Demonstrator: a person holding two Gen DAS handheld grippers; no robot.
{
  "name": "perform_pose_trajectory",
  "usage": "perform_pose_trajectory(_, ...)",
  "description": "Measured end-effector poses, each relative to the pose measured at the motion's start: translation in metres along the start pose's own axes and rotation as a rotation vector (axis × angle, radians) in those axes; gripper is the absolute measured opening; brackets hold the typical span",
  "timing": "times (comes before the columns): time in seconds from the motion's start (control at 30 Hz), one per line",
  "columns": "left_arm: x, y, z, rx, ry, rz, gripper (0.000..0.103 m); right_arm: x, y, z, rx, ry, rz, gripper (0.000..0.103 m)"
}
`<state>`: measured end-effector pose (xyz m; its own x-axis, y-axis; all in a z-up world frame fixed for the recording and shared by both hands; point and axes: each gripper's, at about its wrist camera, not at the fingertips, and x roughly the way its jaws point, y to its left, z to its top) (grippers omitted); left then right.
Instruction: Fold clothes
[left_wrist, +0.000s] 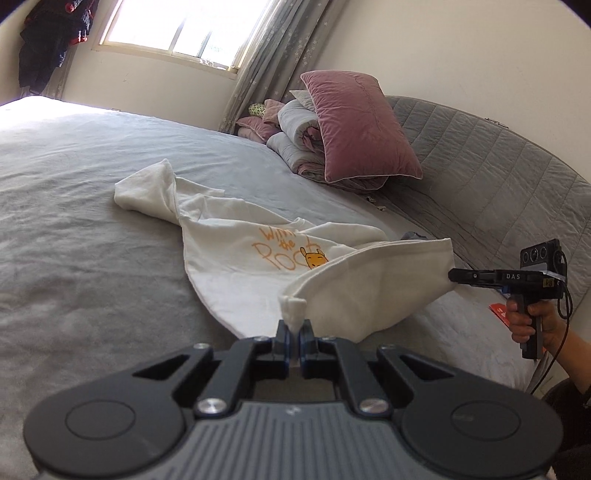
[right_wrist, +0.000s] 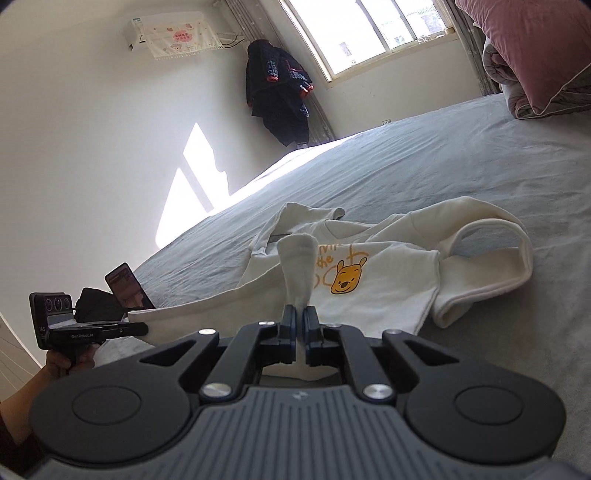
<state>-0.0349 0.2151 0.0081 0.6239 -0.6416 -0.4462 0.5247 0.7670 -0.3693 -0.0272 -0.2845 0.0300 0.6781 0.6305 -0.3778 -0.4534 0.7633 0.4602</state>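
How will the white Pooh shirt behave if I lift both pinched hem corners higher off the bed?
The white shirt is probably floppy: it sags between the left gripper and right gripper. It likely weighs little, since small pinches hold the hem up. The sleeves lie crumpled on the grey bedsheet, so they may drag and bunch.

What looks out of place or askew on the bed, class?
The white shirt lies twisted and bunched on the bed, not flat: one sleeve is crumpled. Its hem is lifted, pinched by the left tool and right tool. Nothing looks spilled or damaged.
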Motion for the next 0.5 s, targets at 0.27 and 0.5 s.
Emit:
perform_pose_trajectory(0.27,-0.003,0.011,-0.032,0.03,0.141,-0.005,0.005,-0.006,-0.006,-0.038,-0.061,0.147,-0.021,0.007)
perform_pose_trajectory(0.5,-0.002,0.018,-0.045,0.018,0.234,-0.005,0.006,0.001,-0.016,-0.068,-0.113,0.28,-0.07,0.007)
